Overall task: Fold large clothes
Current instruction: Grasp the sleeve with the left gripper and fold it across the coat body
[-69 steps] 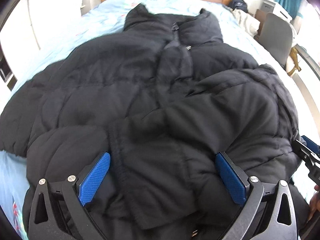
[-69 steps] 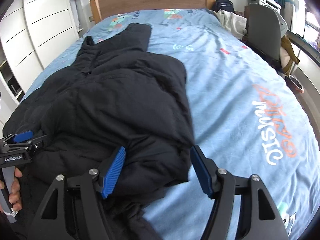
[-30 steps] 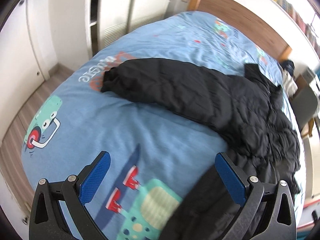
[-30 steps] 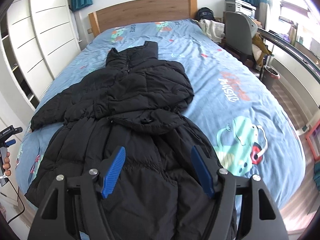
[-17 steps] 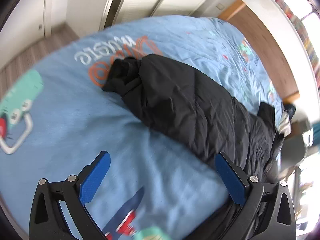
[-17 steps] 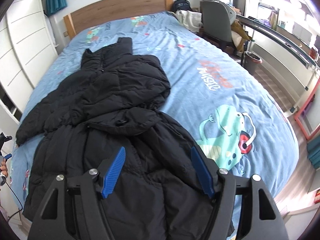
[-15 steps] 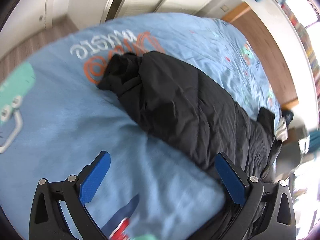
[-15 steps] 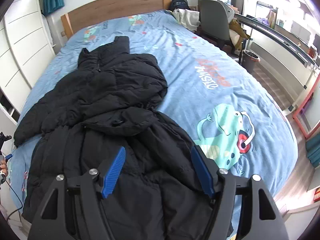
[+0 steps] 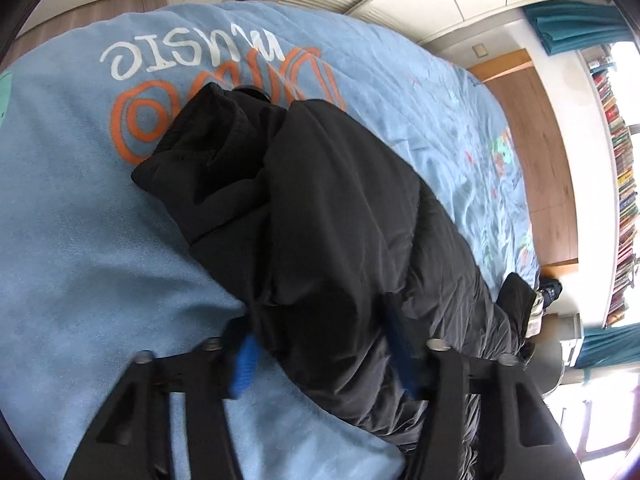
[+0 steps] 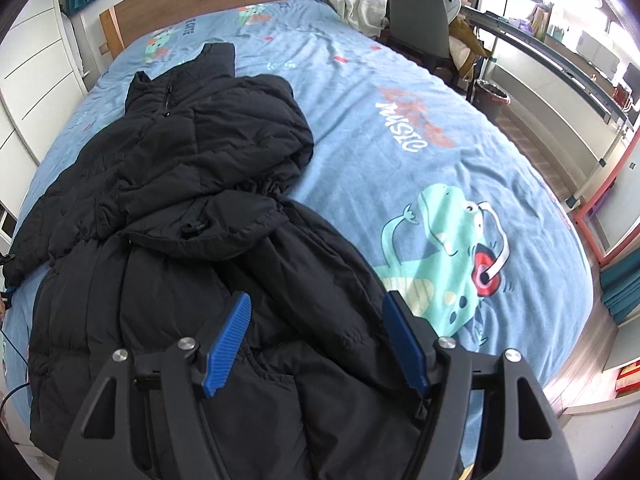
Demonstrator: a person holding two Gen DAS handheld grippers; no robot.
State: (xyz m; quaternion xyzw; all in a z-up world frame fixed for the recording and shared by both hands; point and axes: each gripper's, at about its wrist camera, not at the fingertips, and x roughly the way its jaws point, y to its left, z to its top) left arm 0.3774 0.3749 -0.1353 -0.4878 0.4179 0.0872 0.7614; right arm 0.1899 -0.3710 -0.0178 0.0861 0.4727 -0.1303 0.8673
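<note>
bright daylight, fisheye warp, slight blur

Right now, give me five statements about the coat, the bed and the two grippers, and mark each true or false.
1. The black puffer coat lies on a blue bedspread printed with a dinosaur. True.
2. The coat's sleeve lies between the left gripper's fingers. True; the jaws are closing around it.
3. The right gripper is clamped shut on the coat's collar. False; its jaws stand open over the lower part of the coat, far from the collar.
4. The coat hangs from the grey chair. False; it lies spread on the bed, and the chair stands beside the bed.
5. One sleeve is already folded across the coat's front. True.
</note>
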